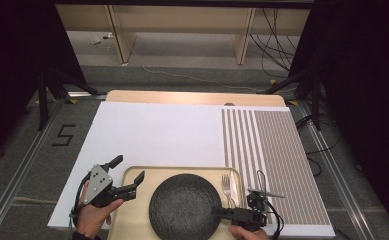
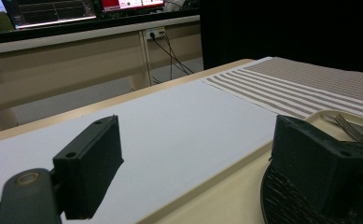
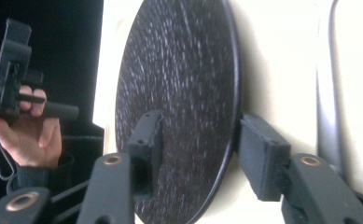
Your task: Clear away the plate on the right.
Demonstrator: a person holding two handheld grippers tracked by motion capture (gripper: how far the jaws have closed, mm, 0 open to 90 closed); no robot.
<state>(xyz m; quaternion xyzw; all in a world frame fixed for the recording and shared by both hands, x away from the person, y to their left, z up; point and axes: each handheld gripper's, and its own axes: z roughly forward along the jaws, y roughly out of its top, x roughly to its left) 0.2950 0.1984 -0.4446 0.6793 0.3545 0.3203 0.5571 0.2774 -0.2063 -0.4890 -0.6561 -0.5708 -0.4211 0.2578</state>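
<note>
- High view: black round plate lies on a beige tray at the near edge of the surface, which is white with a striped mat on the right side.
- Fork on the tray, just beside the plate's right rim.
- Right gripper comes in from the bottom right, tips at the plate's lower-right rim.
- Right gripper view: right gripper has its jaws straddling the plate rim, one jaw over the dark top face, the other just outside the edge. Jaws partly open; cannot tell for sure if the pads press the rim, a small gap seems to show on the outer side.
- Left gripper held by the left hand at the tray's left end, jaws wide open, holding nothing.
- Left gripper view: left gripper has jaws far apart, one above the white surface, the other above the tray near the plate edge; fork tines at far right.
- Left gripper and hand also seen at the left of the right gripper view.
</note>
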